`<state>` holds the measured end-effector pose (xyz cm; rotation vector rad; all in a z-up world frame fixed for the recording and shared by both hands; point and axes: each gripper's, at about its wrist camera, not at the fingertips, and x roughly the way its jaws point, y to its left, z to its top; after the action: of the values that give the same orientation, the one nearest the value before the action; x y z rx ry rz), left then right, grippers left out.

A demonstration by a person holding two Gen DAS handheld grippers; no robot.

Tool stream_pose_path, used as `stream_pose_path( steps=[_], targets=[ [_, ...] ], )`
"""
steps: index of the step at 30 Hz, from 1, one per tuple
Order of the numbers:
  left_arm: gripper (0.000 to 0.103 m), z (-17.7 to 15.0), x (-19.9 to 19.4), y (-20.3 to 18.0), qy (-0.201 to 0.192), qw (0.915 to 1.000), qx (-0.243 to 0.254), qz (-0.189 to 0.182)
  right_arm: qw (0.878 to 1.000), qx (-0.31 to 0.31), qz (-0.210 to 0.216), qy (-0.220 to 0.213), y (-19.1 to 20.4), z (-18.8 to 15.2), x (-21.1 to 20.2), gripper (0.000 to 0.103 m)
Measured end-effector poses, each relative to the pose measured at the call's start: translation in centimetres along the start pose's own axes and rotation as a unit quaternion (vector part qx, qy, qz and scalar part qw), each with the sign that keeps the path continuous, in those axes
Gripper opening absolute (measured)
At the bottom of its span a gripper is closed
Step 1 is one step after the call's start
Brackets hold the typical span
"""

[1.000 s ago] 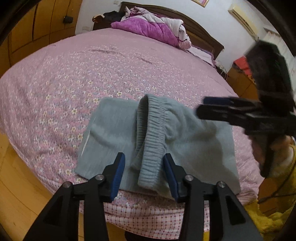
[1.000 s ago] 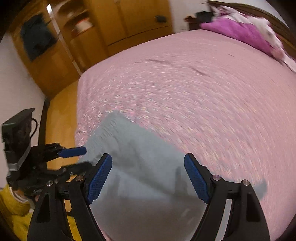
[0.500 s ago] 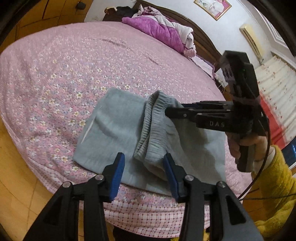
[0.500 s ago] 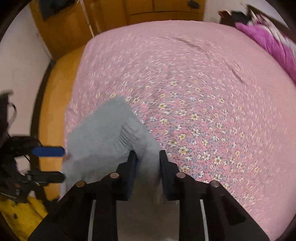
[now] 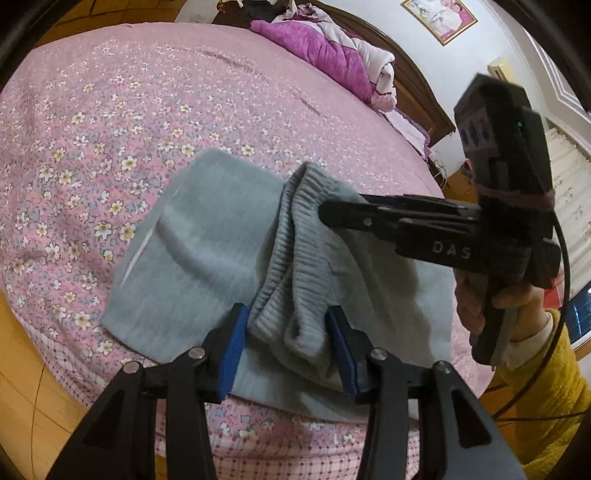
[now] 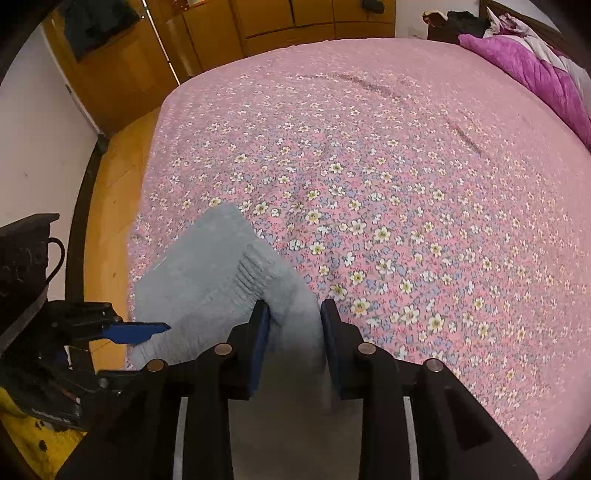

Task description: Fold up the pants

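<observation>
You've got both tools clamped on the ribbed waistband (image 5: pixel 295 258): left tool (image 5: pixel 286 345) at 6 o'clock, right tool (image 6: pixel 293 332) at 12, lifting the pants (image 5: pixel 207 240) evenly off the bed (image 5: pixel 110 110).

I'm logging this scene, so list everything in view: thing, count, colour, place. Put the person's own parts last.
pants: one, grey, near bed edge, waistband bunched up
bedspread: one, pink floral, covering bed
quilt: one, purple and white, at headboard
headboard: one, dark wood, far end
framed picture: one, on wall
wardrobe: orange wood, beyond bed
left gripper: black, blue pads, around waistband
right gripper: black, blue pads, gripping waistband
hand: one, yellow sleeve, holding right gripper
</observation>
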<state>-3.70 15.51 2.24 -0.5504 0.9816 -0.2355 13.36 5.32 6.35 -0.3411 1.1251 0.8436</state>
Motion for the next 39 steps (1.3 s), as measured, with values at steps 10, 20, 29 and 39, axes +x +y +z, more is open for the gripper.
stream_pose_path(
  steps=[10, 20, 29, 39],
  targets=[
    [0.017, 0.4, -3.8, -1.4, -0.036, 0.999, 0.025, -0.009, 0.998, 0.021, 0.015, -0.063, 0.8, -0.7, -3.0, 0.013],
    [0.018, 1.6, -7.5, 1.4, -0.071, 0.996, 0.024, 0.049, 0.993, -0.001, 0.036, -0.113, 4.4, 3.1, -4.1, 0.013],
    [0.042, 0.0, -3.1, 5.5, -0.01, 0.9914, 0.004, 0.131, 0.993, 0.058, 0.076, -0.069, 2.7, 2.4, 0.4, 0.018],
    [0.043, 0.1, -7.1, 1.8, -0.029, 0.9846, 0.05, 0.165, 0.979, 0.156, -0.003, -0.133, -3.9, -7.4, -8.7, 0.021]
  ],
)
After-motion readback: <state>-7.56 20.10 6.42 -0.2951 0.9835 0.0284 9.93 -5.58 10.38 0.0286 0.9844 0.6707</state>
